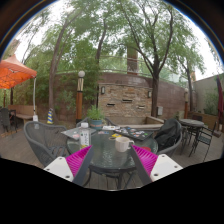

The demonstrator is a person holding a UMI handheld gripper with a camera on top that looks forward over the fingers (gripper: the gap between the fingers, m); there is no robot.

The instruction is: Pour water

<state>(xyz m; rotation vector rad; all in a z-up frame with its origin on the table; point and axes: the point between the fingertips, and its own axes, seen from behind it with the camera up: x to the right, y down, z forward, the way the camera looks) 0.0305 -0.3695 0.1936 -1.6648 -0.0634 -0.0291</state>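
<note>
Bottle stands on the glass table, toward its far-left edge, beyond my fingers. My gripper is wide open, holding nothing, level over the near edge; magenta pads face inward. Chairs ring the table.

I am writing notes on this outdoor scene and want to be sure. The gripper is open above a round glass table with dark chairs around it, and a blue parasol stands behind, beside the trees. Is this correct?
Not quite: the parasol is orange, not blue, as the gripper view shows. The rest holds: the gripper is open above the round glass table, with dark chairs around it.
</note>
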